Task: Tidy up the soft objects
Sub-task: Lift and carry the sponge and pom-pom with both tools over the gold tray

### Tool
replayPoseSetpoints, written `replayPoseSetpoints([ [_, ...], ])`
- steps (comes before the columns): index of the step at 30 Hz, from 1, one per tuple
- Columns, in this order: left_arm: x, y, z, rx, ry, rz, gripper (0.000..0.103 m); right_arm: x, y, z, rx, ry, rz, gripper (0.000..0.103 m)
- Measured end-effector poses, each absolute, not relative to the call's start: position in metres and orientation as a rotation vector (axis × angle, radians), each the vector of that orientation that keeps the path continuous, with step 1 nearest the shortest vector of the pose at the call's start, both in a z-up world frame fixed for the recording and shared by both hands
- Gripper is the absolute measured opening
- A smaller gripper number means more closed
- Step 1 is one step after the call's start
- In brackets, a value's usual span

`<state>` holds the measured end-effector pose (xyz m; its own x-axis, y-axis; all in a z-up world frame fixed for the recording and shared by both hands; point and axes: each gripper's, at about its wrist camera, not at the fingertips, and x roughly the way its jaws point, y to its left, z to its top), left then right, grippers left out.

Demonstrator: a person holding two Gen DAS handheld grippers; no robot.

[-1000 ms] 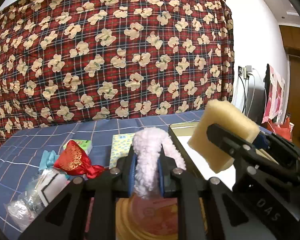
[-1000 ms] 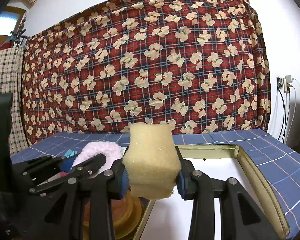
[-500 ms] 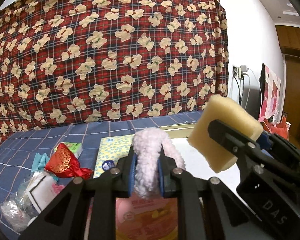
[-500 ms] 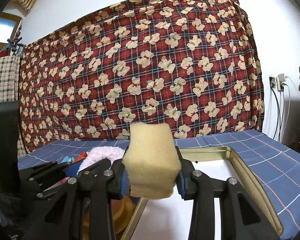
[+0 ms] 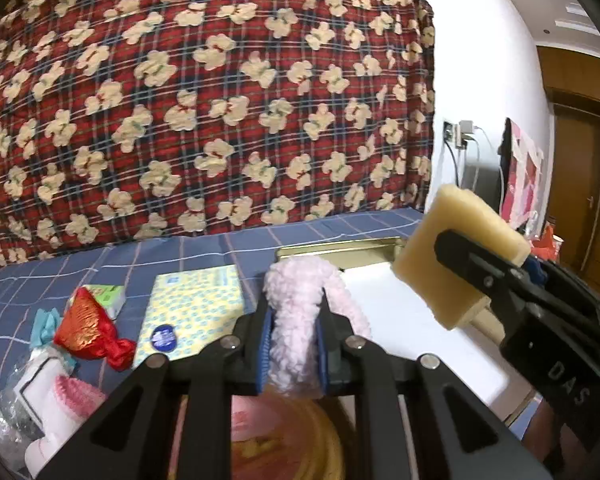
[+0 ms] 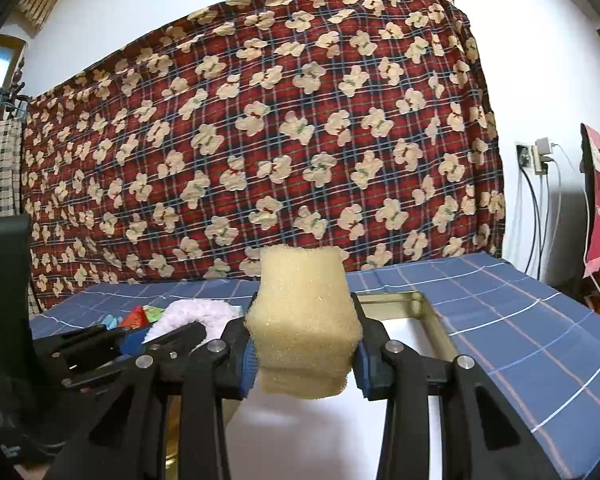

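Drift sideways over the bed: left hand-held gripper [image 5: 294,354] still pinches the fluffy pink loop [image 5: 300,320], right hand-held gripper [image 6: 304,354] the yellow foam sponge [image 6: 302,320], nearing the gold-rimmed white tray [image 6: 436,328].

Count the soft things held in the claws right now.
2. The pink fluffy loop is pinched in the left claw; the yellow sponge is squeezed in the right claw. Both hang over the gold-rimmed tray.

Count: one yellow sponge [image 6: 304,316], one pink fluffy loop [image 5: 296,320], one gold-rimmed tray [image 5: 340,249]. One red foil pouch [image 5: 86,326], one yellow tissue pack [image 5: 198,304], two tongs.
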<state>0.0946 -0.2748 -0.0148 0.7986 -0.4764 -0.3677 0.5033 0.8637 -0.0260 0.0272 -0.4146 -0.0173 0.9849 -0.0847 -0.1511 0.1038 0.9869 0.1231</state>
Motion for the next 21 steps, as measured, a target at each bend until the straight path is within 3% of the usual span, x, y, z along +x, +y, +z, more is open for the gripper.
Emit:
replayPoseSetpoints([
  [11,0.112,-0.301,0.001,0.065,0.491,-0.632,0.016,0.042,-0.45,-0.003,0.118,0.247,-0.101,0.041],
  [21,0.137,-0.326,0.0,0.129,0.609,-0.639,0.016,0.093,-0.495,-0.004,0.146,0.462,-0.071,0.041],
])
